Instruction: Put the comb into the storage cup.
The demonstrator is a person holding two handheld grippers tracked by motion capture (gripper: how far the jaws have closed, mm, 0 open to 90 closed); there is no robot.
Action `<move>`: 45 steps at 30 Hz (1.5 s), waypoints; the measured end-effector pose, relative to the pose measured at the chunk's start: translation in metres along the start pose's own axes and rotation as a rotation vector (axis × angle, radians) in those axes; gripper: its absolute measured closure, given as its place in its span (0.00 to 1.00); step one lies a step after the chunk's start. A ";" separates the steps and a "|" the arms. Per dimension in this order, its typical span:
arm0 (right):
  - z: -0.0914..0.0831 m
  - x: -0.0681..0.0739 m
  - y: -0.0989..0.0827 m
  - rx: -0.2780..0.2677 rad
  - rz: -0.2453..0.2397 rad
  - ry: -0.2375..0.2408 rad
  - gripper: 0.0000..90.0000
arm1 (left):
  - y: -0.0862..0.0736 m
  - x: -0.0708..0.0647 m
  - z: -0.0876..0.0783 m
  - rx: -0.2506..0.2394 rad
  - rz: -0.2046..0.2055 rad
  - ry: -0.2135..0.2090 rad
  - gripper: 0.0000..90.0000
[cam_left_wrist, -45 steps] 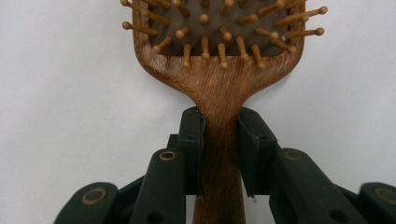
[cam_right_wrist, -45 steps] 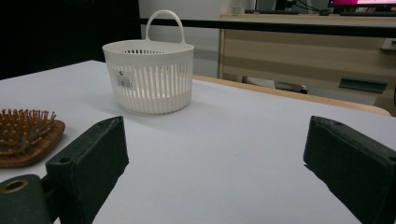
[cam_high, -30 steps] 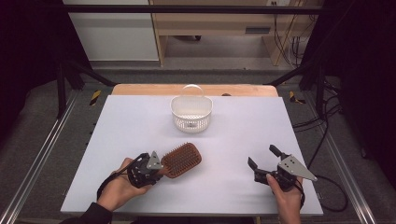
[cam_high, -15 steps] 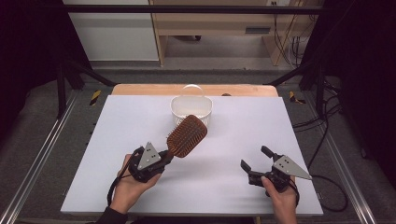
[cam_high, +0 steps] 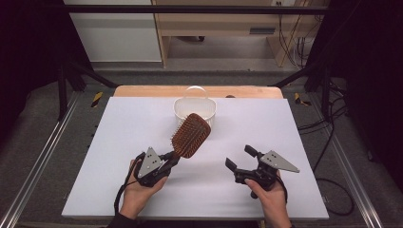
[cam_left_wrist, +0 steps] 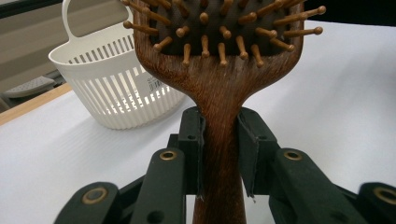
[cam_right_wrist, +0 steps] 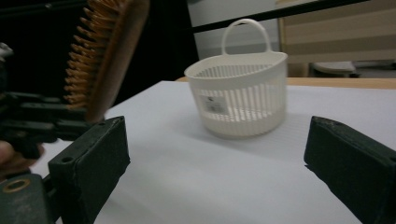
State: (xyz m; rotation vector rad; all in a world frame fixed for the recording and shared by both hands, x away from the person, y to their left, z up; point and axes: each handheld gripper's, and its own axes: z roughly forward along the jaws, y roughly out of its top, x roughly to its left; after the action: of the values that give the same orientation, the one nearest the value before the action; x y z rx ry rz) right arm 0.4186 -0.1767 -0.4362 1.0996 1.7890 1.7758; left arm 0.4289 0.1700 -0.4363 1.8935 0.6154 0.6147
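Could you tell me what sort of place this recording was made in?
Probably a lab or workshop recording bench: a white table framed by metal rails, loose cables on grey floor, and wooden furniture behind.

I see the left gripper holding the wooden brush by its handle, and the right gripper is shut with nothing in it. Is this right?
Not quite: the right gripper is open, not shut. The right gripper view shows its two jaws standing wide apart with nothing between them. The rest holds: the left gripper is clamped on the handle of the wooden brush, as the left gripper view shows.
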 end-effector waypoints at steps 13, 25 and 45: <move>0.057 0.044 0.019 0.060 0.068 0.178 0.08 | -0.006 -0.007 0.000 -0.020 -0.006 -0.008 0.80; 0.077 0.054 0.042 0.053 0.114 0.214 0.12 | -0.005 -0.010 -0.002 -0.037 0.015 -0.007 0.80; 0.082 0.058 0.055 0.062 0.119 0.221 0.37 | -0.007 -0.015 0.000 -0.037 0.044 -0.015 0.80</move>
State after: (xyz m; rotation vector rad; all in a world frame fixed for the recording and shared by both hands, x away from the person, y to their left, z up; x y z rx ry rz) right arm 0.4582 -0.0857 -0.3795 1.0904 1.9543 1.9911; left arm 0.4169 0.1627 -0.4449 1.8795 0.5501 0.6359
